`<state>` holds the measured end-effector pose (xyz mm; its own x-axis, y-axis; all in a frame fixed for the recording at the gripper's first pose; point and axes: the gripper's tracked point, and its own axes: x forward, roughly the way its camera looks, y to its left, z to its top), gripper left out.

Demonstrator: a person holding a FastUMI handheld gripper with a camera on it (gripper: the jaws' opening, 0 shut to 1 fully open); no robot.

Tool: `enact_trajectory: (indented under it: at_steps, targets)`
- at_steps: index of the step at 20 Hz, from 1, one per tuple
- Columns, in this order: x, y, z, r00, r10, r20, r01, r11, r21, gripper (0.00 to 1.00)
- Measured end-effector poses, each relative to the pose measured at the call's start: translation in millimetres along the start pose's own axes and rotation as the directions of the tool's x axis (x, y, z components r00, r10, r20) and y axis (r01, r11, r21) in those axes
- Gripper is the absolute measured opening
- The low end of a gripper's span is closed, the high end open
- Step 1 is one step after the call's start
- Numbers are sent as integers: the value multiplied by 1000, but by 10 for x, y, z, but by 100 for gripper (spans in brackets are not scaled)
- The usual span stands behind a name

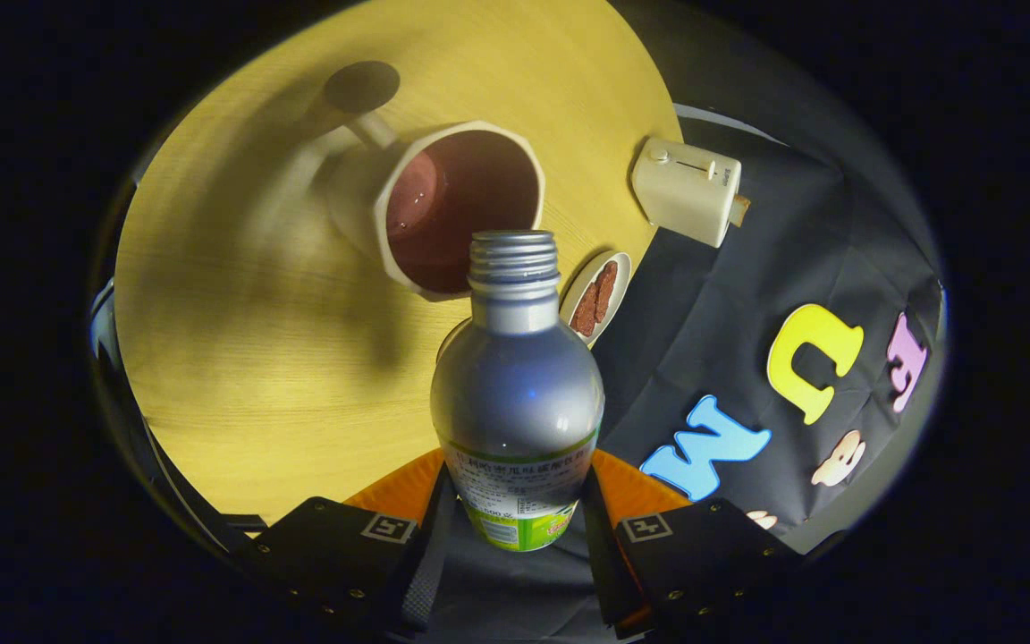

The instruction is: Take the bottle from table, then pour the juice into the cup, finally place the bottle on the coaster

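I have the silver metal bottle with the green label (517, 394) clamped in the gripper (515, 519); both fingers press on its lower body, one from each side, so the jaws are narrowed to the bottle's width. The bottle is uncapped, its threaded mouth open and pointing toward the cream faceted ceramic cup (443, 210). That cup stands on the round pale wooden table (238, 358) just beyond the bottle's mouth, handle on its far side, and I see dark red juice inside it. Just to the right of the bottle's neck lies a small cream oval dish with brown pieces (596, 297), near the table's rim. Further right of the cup, at the table's rim, sits a cream toy toaster (687, 190).
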<state>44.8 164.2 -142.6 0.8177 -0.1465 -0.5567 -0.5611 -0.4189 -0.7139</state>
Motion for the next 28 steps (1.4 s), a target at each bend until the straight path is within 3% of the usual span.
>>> enact_trajectory:
  at_steps: [5,8,14,19,28]
  targets:
    - [63,192,-24,994,76,73,-88,978,190,69]
    - [94,305,-41,986,113,126,-147,938,314,69]
    - [68,464,-1,952,170,255,-284,799,529,69]
    - [98,453,-31,935,150,321,-332,685,648,69]
    - [216,365,-65,898,70,434,-418,444,793,69]
